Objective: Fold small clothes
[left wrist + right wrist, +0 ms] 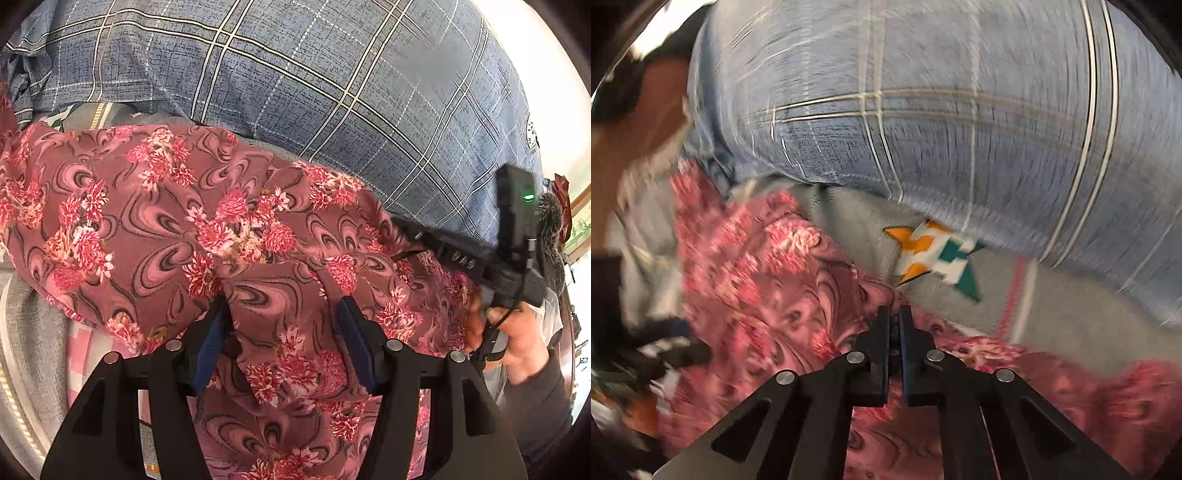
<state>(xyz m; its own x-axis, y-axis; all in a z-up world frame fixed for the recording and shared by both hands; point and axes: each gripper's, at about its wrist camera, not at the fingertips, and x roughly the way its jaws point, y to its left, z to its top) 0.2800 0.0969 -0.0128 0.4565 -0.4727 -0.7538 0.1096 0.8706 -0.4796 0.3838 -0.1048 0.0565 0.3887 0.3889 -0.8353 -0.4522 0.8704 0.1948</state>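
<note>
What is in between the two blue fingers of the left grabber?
A bunched fold of the pink flowery cloth fills the gap between the left gripper's spread fingers. The left wrist view shows it.

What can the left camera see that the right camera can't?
Only the left wrist view shows the right gripper from outside, held by a hand, and the left gripper open over the flowery cloth. Only the right wrist view shows a star patch on grey fabric, and the right gripper's jaws shut on the flowery cloth. Both show the flowery cloth and the blue checked shirt.
</note>
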